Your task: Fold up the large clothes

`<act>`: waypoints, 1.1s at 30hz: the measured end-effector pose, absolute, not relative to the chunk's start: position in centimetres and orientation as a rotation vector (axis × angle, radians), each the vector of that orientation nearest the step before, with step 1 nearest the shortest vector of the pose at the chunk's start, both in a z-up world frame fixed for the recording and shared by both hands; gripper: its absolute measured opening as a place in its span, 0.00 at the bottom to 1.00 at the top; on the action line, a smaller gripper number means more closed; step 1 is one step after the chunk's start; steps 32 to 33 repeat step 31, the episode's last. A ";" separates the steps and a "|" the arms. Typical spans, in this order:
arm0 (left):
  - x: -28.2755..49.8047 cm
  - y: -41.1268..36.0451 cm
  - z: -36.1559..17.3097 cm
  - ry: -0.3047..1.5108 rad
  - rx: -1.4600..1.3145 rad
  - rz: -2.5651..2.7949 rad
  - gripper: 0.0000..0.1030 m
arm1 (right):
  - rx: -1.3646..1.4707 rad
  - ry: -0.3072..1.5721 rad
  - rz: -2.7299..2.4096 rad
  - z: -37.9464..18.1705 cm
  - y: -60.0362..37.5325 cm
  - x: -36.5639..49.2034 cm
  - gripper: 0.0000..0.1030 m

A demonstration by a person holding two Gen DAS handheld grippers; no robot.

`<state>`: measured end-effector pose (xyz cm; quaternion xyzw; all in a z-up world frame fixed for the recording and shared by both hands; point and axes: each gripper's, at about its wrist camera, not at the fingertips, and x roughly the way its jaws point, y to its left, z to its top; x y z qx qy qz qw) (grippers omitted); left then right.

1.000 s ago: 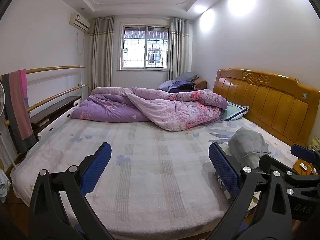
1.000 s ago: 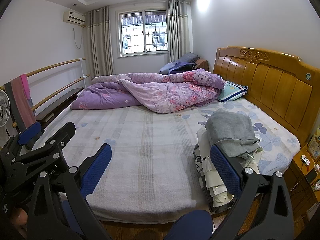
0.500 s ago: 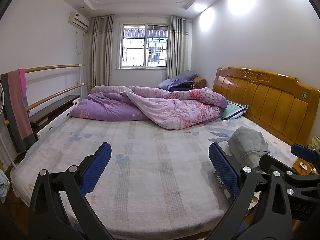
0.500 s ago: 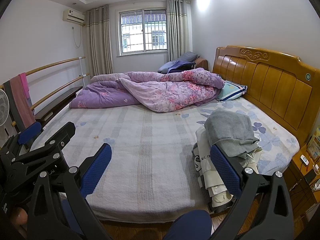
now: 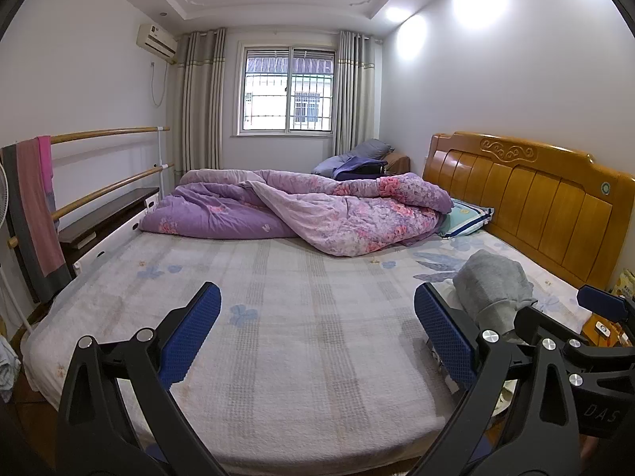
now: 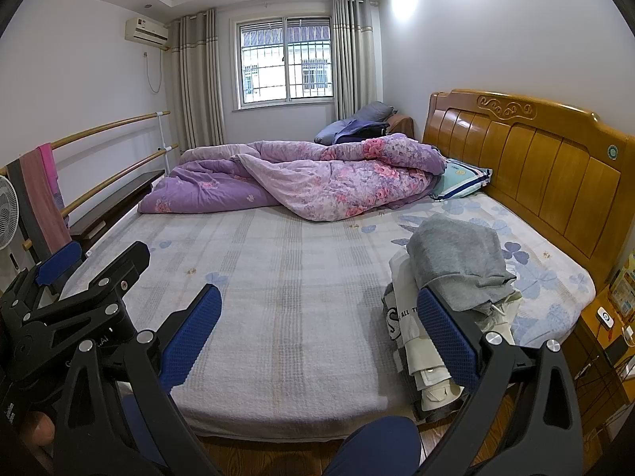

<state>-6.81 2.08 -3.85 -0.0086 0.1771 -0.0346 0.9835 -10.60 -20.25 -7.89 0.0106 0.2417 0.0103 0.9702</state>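
Change: over the last second we see almost nothing shift; both views drift a touch, the bed (image 6: 278, 317) and everything on it lie as they did.
Meaning for the task: we judge that no cloth was moved in that second, so the folding stands where it stood.
Left gripper (image 5: 317, 329): we hold it above the near edge of the bed, its blue pads spread wide, nothing between them.
Right gripper (image 6: 319, 333): likewise wide apart and empty, held just beside the left one, near the stack.
Clothes: a stack of clothes (image 6: 428, 341) sits on the near right corner of the bed, pale printed pieces below and a grey garment (image 6: 456, 261) on top.
Stage: the stack would fit clothes already folded and piled, or clothes waiting to be spread out; the middle of the bed is bare sheet, and we cannot say which.
Other things: a purple quilt (image 6: 301, 178) is bunched along the far side, a pillow (image 6: 460, 178) against the wooden headboard (image 6: 535, 158).
Hidden: in the left view the right pad and the right gripper cover most of the stack; only the grey top shows.
Hard to read: how many pieces the stack holds, and how neatly each is folded; its near end is cut off by the right pad.
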 end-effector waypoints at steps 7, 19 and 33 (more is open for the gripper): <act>-6.7 2.1 -3.9 0.357 -0.018 -0.070 0.95 | 0.023 0.491 0.021 -8.0 -20.3 -10.6 0.92; -6.7 2.0 -3.8 0.357 -0.016 -0.069 0.95 | 0.028 0.496 0.022 -8.1 -20.5 -10.6 0.92; -6.6 2.3 -4.2 0.358 -0.016 -0.071 0.95 | 0.029 0.502 0.026 -8.4 -20.7 -10.4 0.92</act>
